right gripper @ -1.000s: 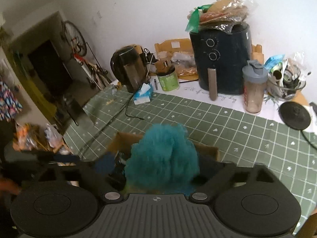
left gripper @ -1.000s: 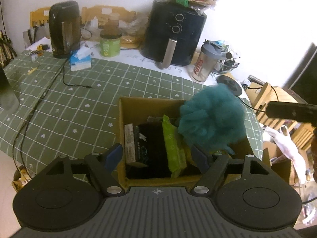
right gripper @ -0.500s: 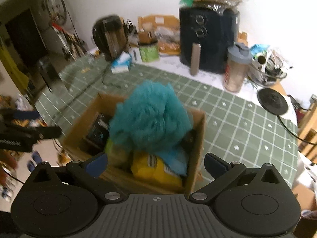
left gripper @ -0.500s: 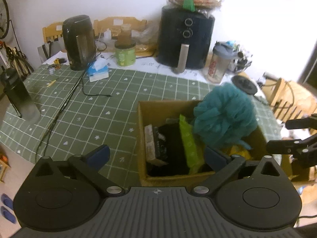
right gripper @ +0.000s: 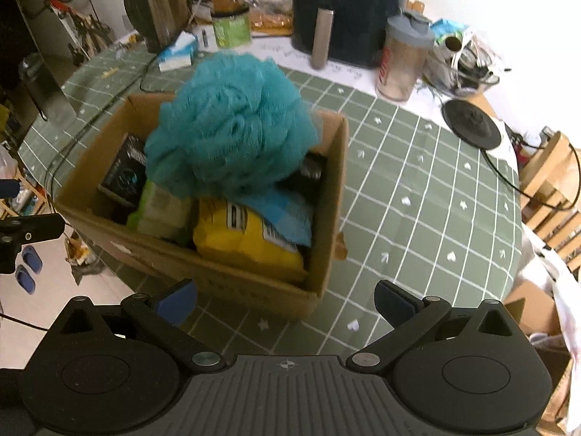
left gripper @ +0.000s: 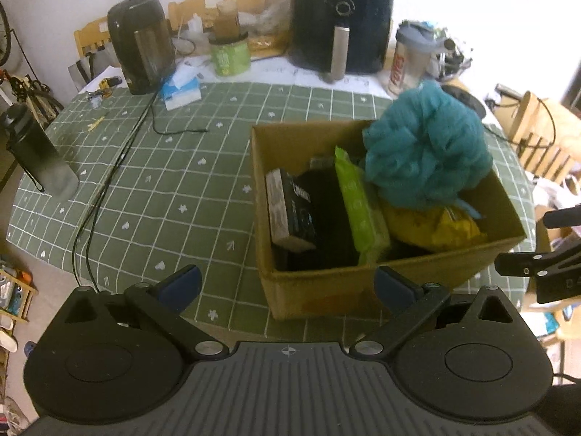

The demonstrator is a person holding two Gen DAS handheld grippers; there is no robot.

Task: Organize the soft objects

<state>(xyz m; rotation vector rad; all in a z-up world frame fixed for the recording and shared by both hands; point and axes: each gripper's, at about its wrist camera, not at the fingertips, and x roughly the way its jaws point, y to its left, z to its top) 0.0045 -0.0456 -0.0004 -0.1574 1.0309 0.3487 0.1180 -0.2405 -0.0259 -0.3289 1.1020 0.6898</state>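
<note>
Right claw [right gripper: 285, 299] view alone shows blue pack [right gripper: 287, 214] under loofah [right gripper: 232, 127].

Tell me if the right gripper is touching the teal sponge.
Apart. The right wrist view shows the right gripper open, with box wall between it and the sponge.

Both wrist cameras look down from near, left and right of the same cardboard box [left gripper: 326, 283] [right gripper: 232, 276], toward the back wall.
</note>
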